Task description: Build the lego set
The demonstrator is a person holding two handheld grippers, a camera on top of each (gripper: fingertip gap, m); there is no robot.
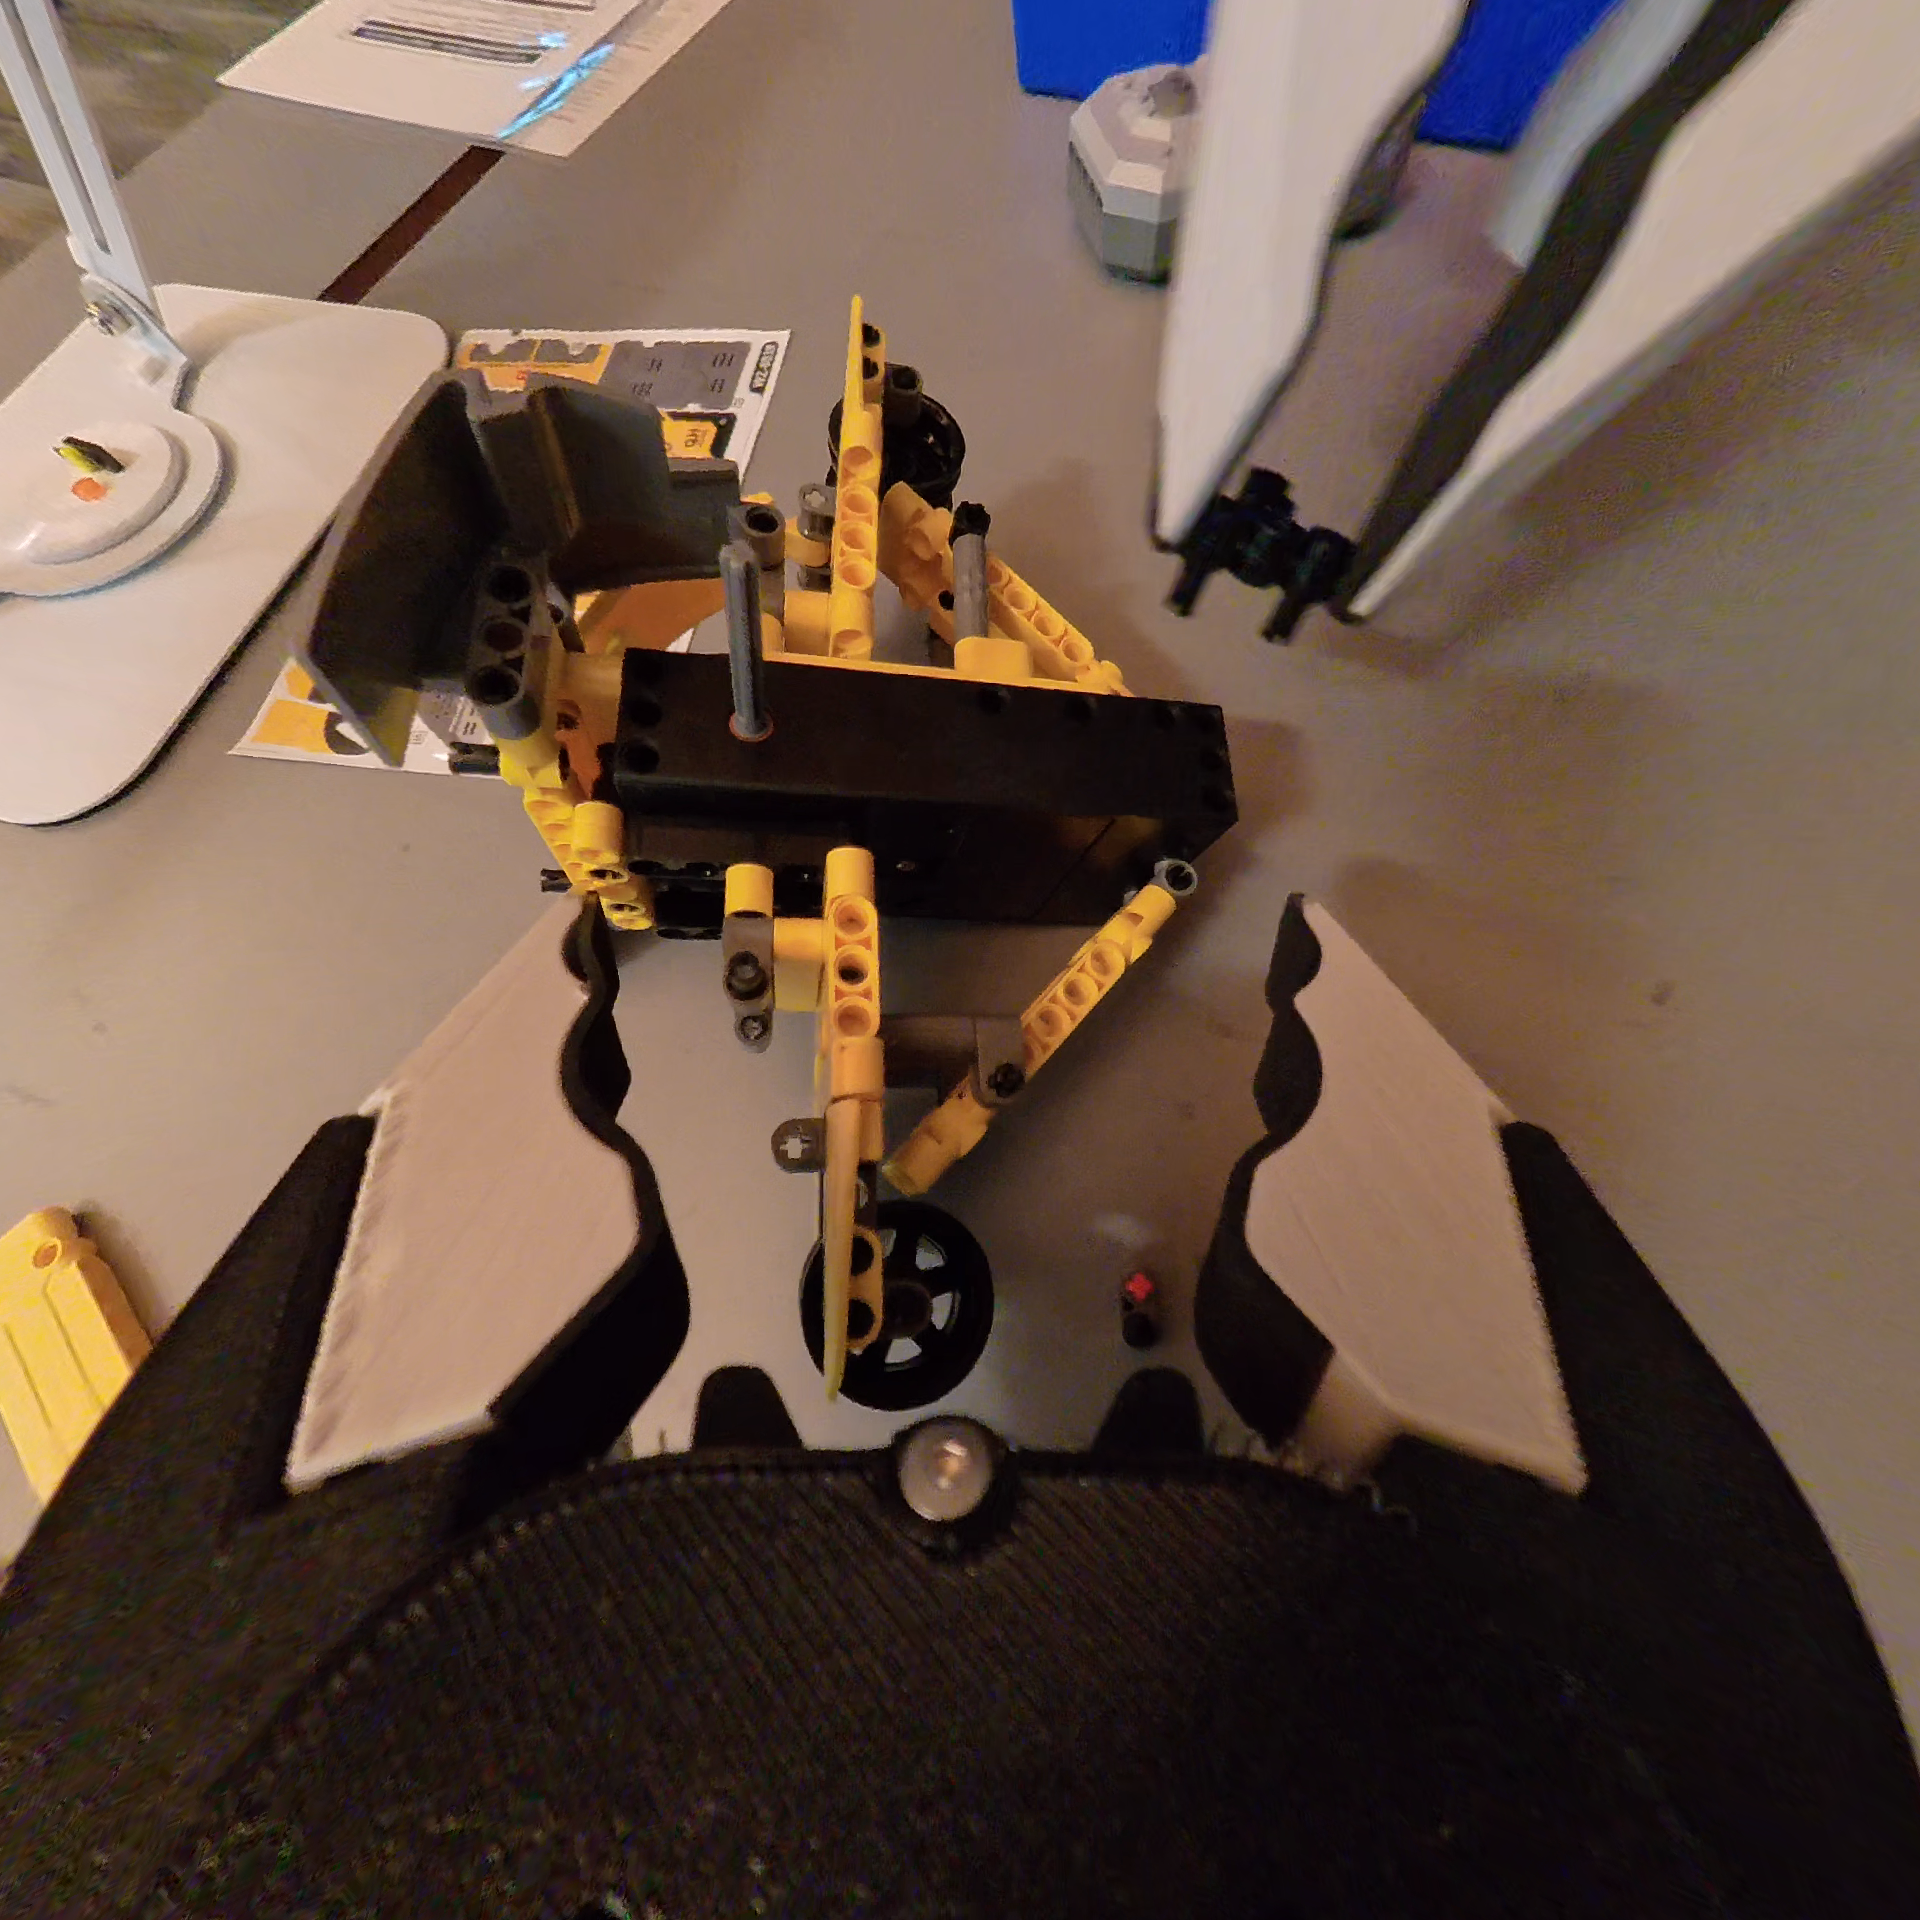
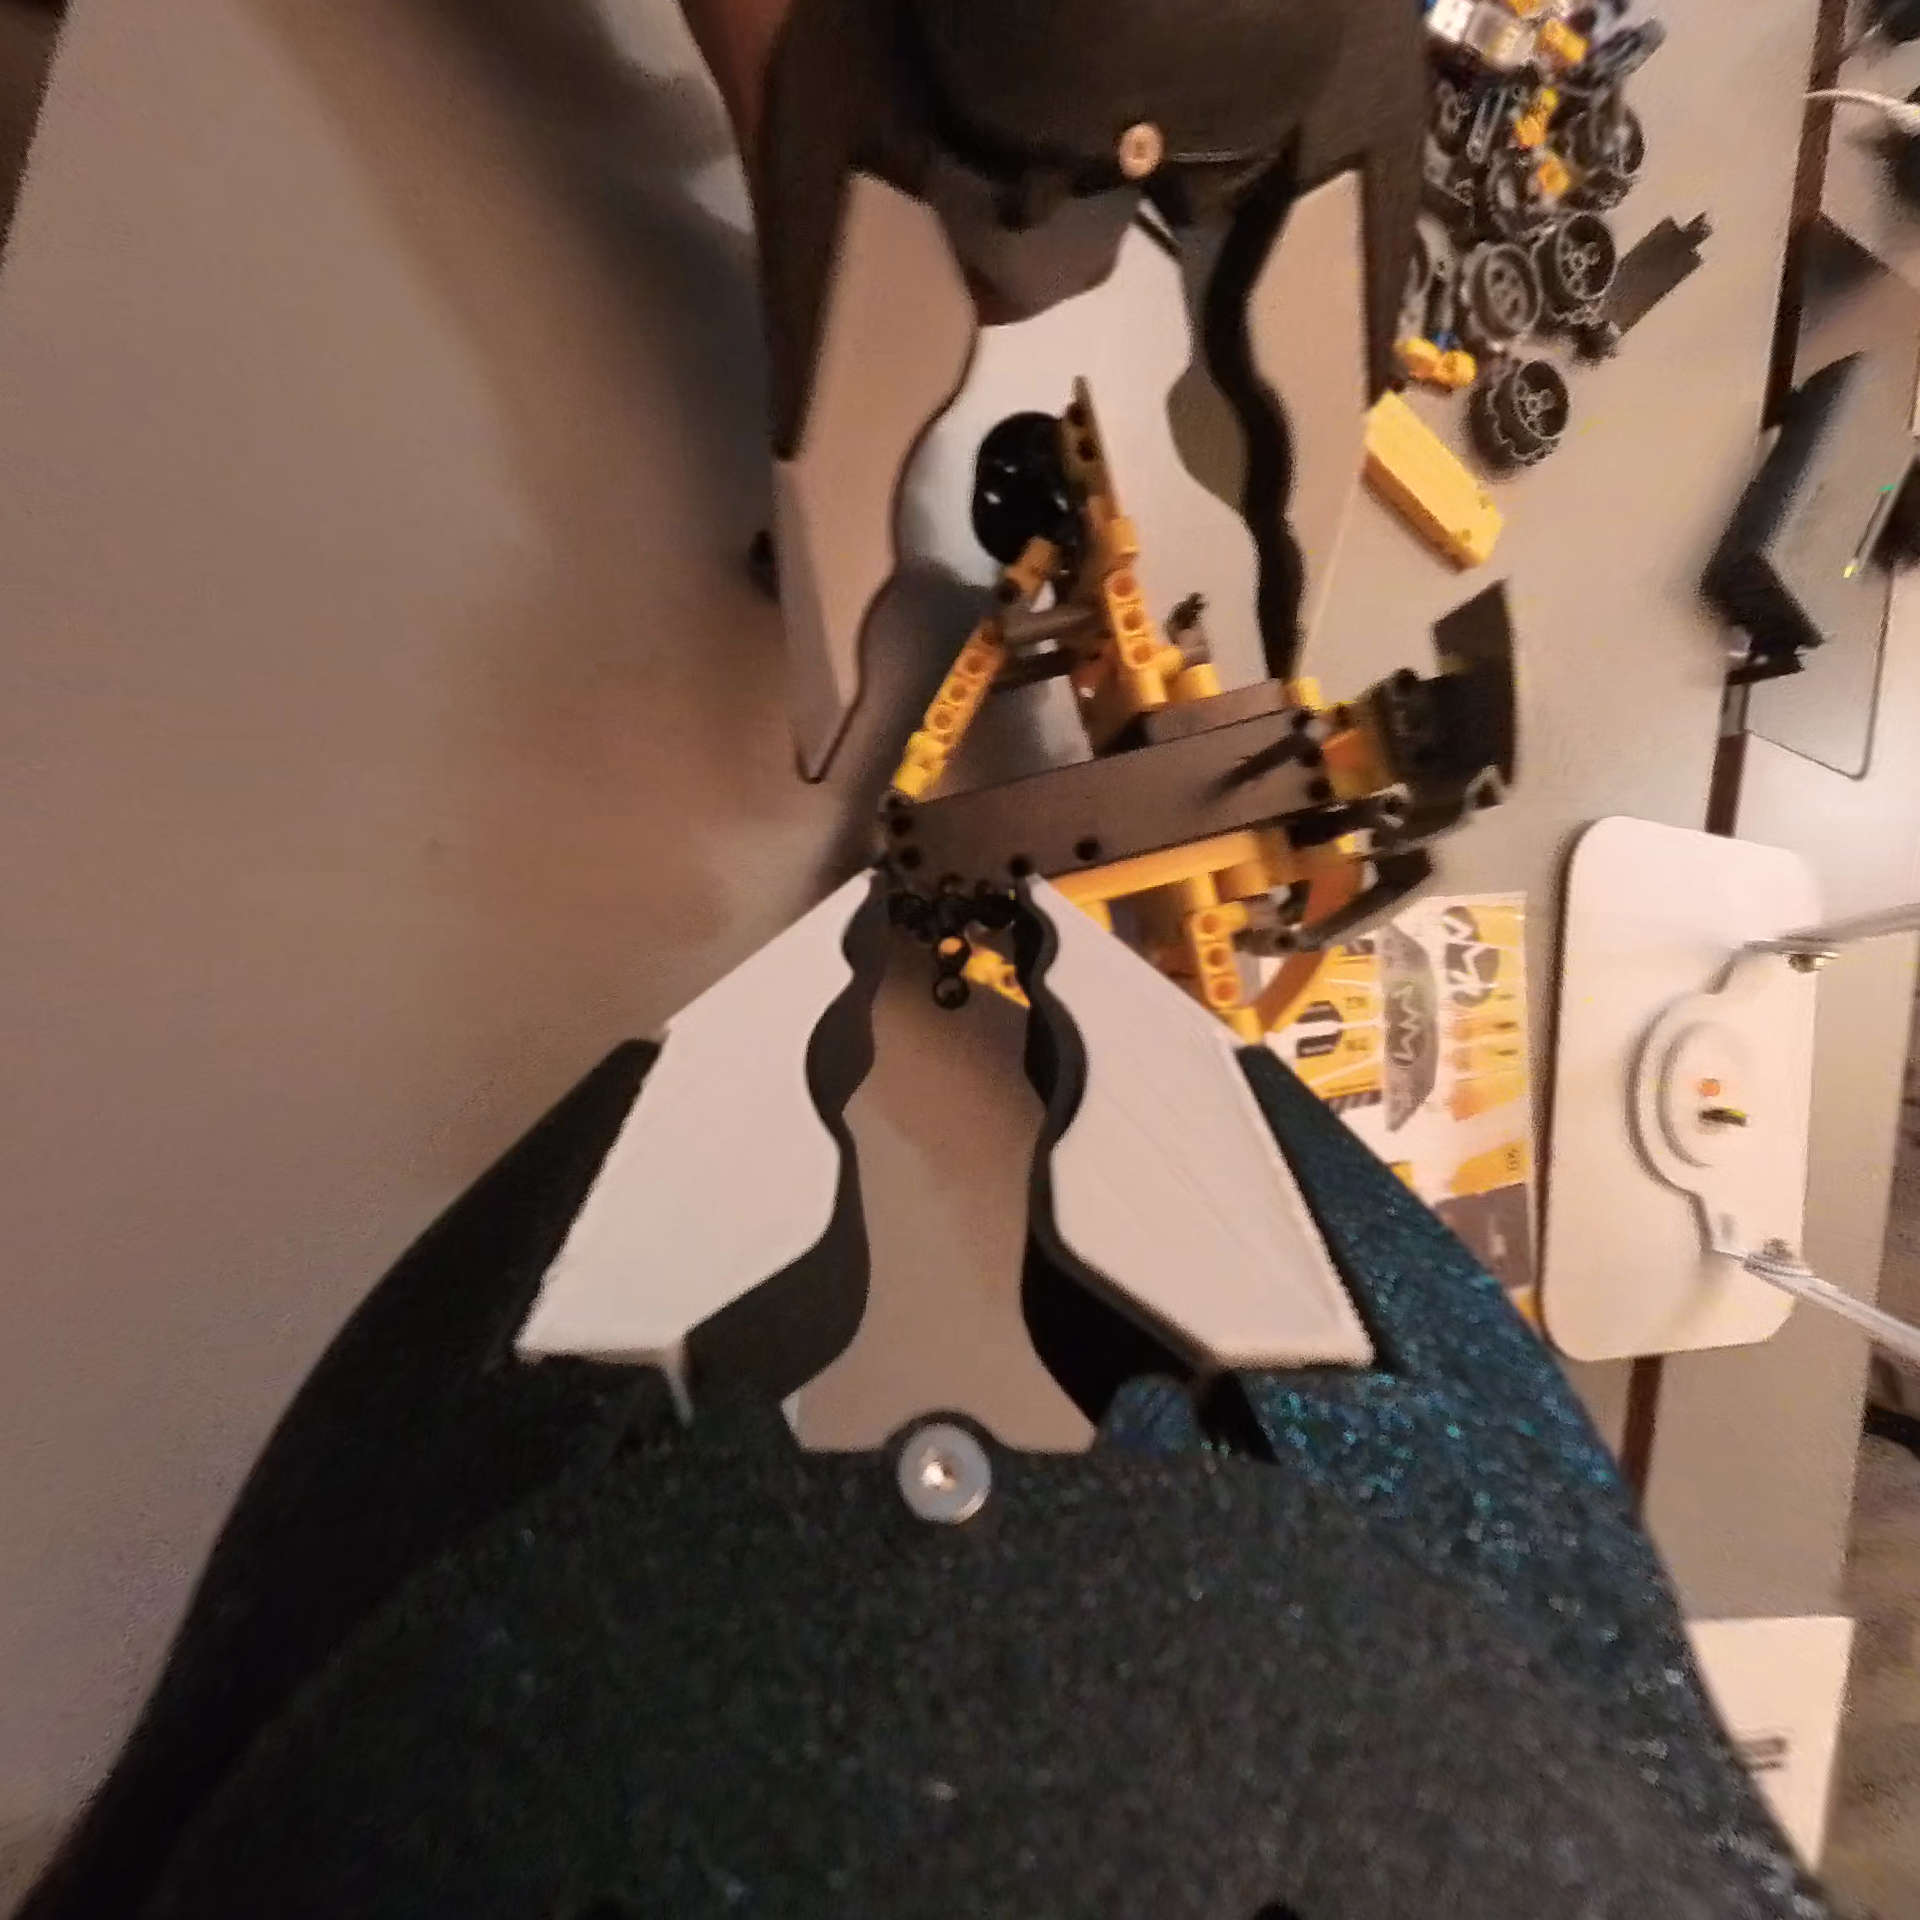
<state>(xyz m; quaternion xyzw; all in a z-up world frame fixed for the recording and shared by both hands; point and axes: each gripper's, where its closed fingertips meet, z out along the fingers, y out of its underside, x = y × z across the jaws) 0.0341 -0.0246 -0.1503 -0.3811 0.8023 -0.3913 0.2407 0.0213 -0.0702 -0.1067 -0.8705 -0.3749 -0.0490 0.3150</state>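
A yellow and black brick-built vehicle model [image 1: 914,748] with a grey bucket [image 1: 416,561] and a black wheel [image 1: 914,1309] lies on the grey table. My left gripper [image 1: 940,920] is open, and its fingers straddle the wheel end of the model. The left fingertip is close to the model's yellow side. My right gripper [image 1: 1262,569] hangs at the upper right, shut on a small black connector piece [image 1: 1262,545]. In the right wrist view that gripper [image 2: 953,891] holds the connector [image 2: 951,920] just at the end of the model's black block [image 2: 1091,810]. The left gripper [image 2: 1049,717] shows beyond.
A white lamp base [image 1: 156,499] and a sticker sheet [image 1: 665,384] lie to the left. There is a yellow panel [image 1: 52,1340], a small red-tipped pin [image 1: 1140,1309], a grey part [image 1: 1132,177] and a blue box [image 1: 1101,42]. A pile of black wheels and parts [image 2: 1527,177] sits far off. The left gripper's tips are roughly 7 cm from the right gripper's. My left gripper's tips are some 8 cm from the small red-tipped pin [image 1: 1140,1309].
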